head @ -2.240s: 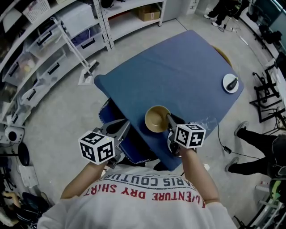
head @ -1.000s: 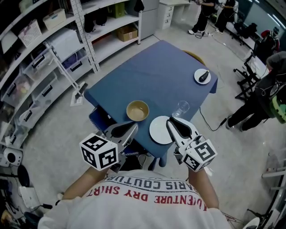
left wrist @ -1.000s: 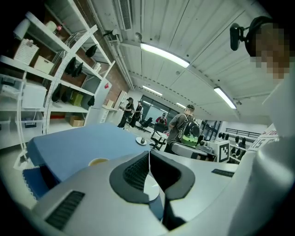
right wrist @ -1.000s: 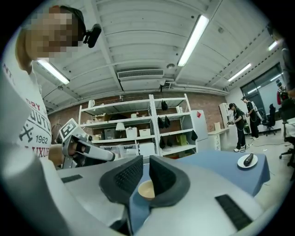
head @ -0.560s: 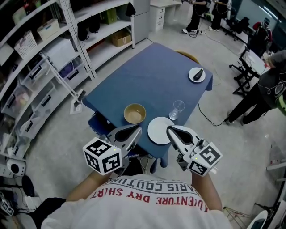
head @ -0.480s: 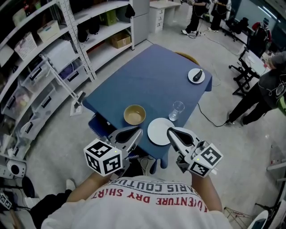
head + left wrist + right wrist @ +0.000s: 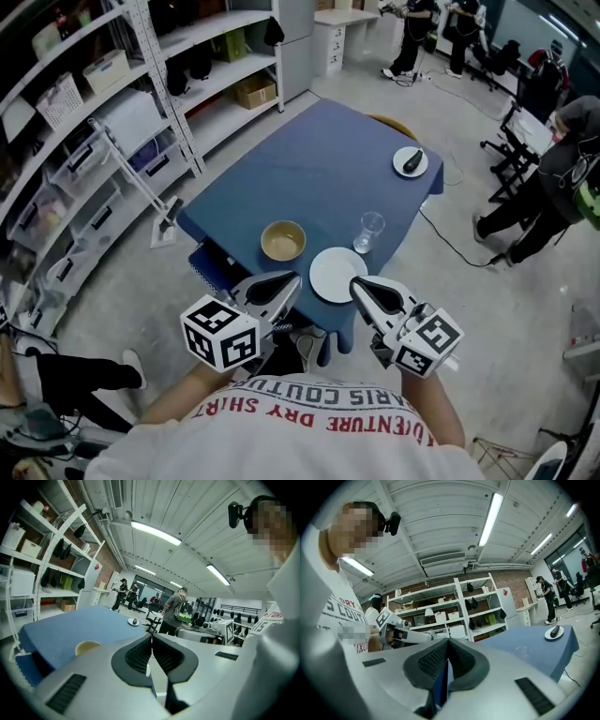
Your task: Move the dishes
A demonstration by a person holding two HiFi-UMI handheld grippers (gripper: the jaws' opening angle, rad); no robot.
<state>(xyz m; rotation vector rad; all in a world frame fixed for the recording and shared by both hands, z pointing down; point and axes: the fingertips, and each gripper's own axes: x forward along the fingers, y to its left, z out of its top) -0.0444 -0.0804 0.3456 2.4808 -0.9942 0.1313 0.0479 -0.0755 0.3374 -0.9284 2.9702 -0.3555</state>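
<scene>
**Both grippers shut, holding nothing; dishes on the blue table**

Left gripper: jaws together, pads meeting at the tips, nothing held. Right gripper: jaws pressed together too, nothing held. Both sit low in the centre of the head view, just off the near edge of the blue table and pointing toward it.

- White plate: flat at the table's near edge, between the two gripper tips in frame. The right tip overlaps its rim in the picture.
- Tan bowl: up-left of the plate, near it but apart.
- Clear glass: upright, up-right of the plate.
- Small white plate: carries a dark item, at the far corner, upper right.

Shelving fills the upper left. A person stands at the right edge.
</scene>
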